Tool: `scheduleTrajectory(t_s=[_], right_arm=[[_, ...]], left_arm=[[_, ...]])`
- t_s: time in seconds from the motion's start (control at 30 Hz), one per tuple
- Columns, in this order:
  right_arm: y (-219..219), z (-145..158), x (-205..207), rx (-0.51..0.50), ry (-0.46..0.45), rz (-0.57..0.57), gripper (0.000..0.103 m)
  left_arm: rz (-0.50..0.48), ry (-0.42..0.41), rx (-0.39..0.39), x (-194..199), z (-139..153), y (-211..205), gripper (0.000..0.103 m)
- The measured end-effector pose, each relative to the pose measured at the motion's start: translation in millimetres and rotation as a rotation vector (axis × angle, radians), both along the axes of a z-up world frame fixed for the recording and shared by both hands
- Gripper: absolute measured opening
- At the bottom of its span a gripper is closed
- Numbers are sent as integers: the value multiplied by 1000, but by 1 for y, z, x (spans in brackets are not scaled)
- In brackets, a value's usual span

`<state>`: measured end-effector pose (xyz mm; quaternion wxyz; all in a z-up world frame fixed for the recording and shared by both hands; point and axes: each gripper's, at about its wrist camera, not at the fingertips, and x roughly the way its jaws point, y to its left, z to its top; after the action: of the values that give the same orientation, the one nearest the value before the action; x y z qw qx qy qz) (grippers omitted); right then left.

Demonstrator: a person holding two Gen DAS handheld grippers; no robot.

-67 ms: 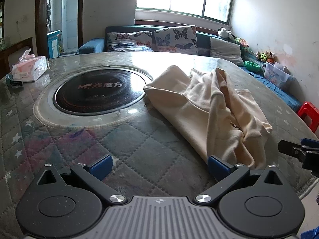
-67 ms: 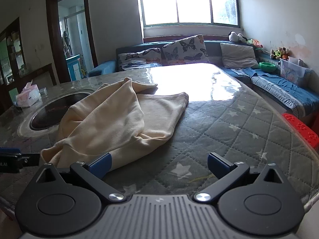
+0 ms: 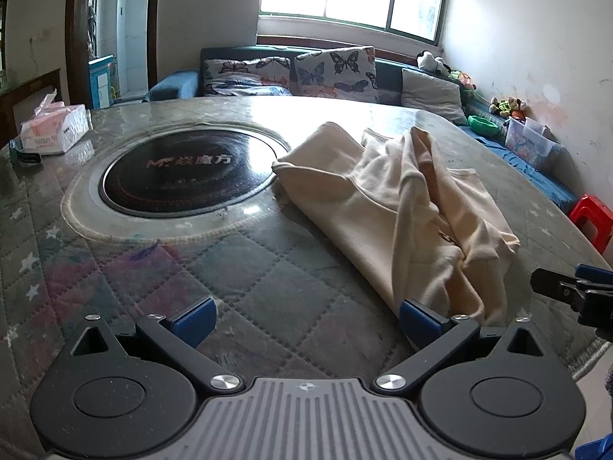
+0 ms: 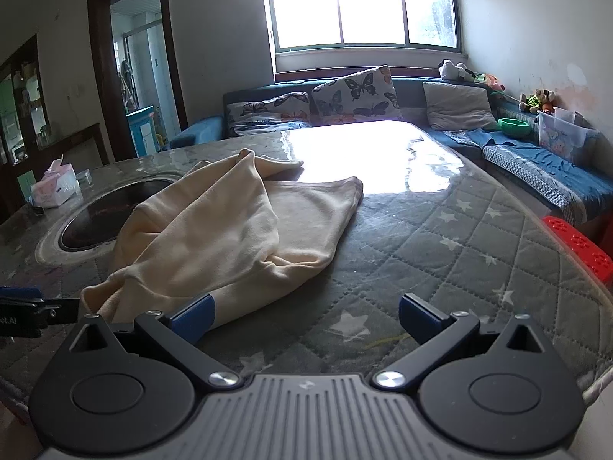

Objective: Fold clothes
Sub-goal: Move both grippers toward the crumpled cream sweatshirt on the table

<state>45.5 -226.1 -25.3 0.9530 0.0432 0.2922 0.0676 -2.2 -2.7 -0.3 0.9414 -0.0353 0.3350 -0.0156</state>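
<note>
Cream garment lying in a rumpled heap on the counter, right of the round inset cooktop, one corner touching its rim. No clean fold visible; a ridge of bunched cloth across the middle, hem loose toward the near edge. Judged: task at its start, spreading flat and all folds left to do.

Left gripper low over the quilted cover, jaws wide, holding nothing; right finger just beside the near hem. Right gripper likewise wide and empty, left finger at the hem corner.

Room: bare cover to the right of the cloth and behind it, enough to spread. Near counter edge close under both grippers; hem near that edge, risk of slipping off if pulled this way. Tissue box well apart, far left.
</note>
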Motion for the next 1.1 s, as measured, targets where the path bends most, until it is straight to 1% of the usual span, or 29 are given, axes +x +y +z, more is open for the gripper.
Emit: scheduleTrajectory(t_s=[0.13, 0.23, 0.3, 0.53, 1.1], right_arm=[[6, -2, -5, -26, 6, 18, 103], [10, 0, -12, -21, 14, 34, 103], [12, 0, -12, -20, 28, 42, 103], [19, -1, -17, -28, 35, 65, 103], [25, -2, -24, -31, 46, 79, 103]], left_arm=[[-6, 12, 3, -4, 0, -5, 103], [-10, 25, -1, -5, 0, -4, 103], [-13, 32, 12, -5, -1, -9, 103], [-22, 36, 28, -10, -1, -13, 103], [-23, 46, 42, -18, 0, -18, 103]])
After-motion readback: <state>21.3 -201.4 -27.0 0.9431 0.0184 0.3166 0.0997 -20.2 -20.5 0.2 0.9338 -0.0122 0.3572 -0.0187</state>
